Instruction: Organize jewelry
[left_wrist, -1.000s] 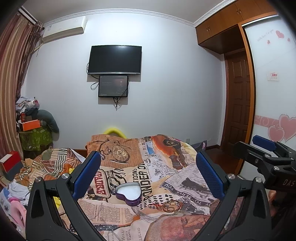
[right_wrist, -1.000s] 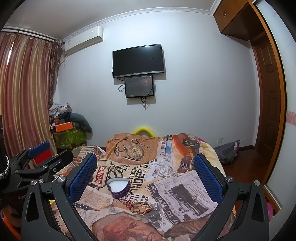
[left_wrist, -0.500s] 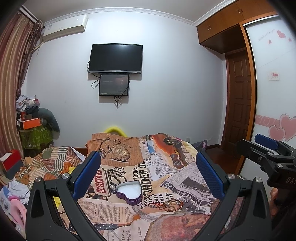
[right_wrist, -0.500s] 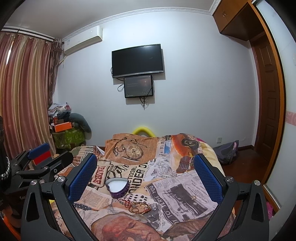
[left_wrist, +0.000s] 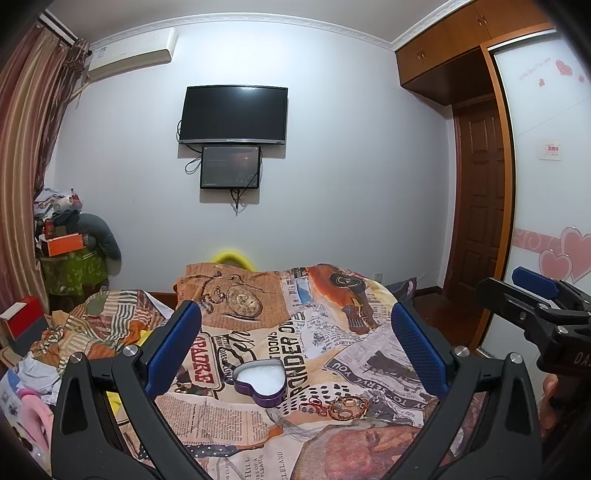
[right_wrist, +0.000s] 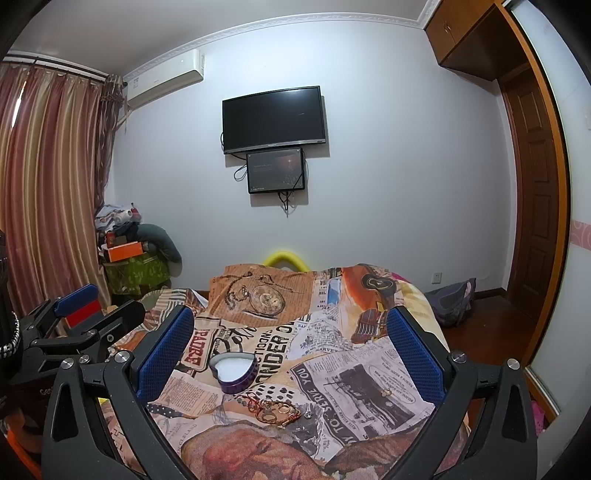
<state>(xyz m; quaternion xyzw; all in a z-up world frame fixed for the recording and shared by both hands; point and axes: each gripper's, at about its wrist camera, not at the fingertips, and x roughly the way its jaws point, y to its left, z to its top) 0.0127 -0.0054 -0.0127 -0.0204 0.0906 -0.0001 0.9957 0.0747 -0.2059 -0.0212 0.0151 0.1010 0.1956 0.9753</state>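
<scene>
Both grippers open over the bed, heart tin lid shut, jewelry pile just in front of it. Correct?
One error: the heart tin is not lidded. The left wrist view shows it open, with a white lining inside. The rest holds: the left gripper and right gripper are both open above the bed, and the jewelry pile lies just in front of the tin.
</scene>
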